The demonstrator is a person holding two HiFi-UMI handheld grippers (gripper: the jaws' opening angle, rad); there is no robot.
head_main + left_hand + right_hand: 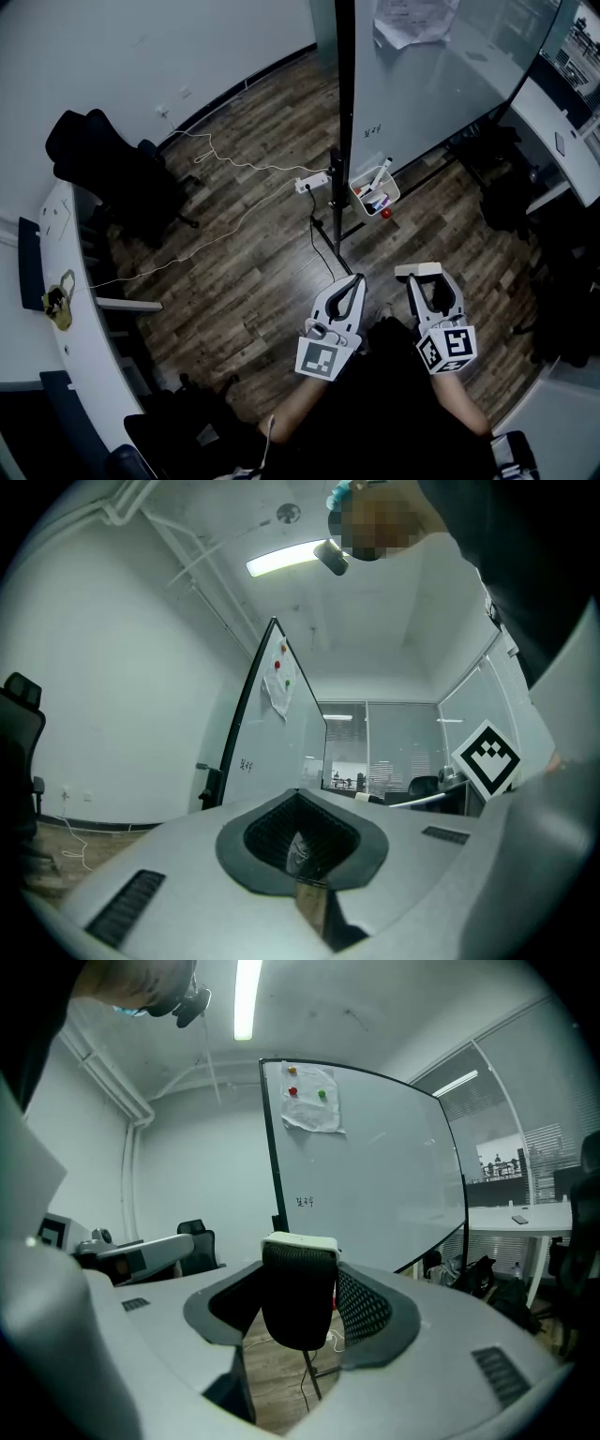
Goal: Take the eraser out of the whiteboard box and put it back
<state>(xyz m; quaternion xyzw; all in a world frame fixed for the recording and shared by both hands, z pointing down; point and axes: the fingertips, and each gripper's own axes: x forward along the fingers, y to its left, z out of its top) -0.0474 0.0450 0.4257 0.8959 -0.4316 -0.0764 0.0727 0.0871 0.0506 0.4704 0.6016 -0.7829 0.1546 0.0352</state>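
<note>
right gripper point(424, 278) clamps eraser point(298, 1297) | left gripper point(354, 282) closed, empty | whiteboard box point(375, 199) well apart

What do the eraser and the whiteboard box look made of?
Eraser: white, smooth, hard back, likely plastic, over a dark textured pad, probably felt. Whiteboard box: pale, thin-walled, likely plastic; too small in view to be sure.

Your right hand-held gripper point(428, 279) is smooth matt grey plastic with ribbed dark pads point(367, 1307). The eraser point(298, 1297) it clamps has a fuzzy dark felt face and a smooth white plastic back. The whiteboard point(422, 84) looks glossy, its paper point(307, 1102) is wrinkled, and the floor point(253, 272) is grained wood planks
</note>
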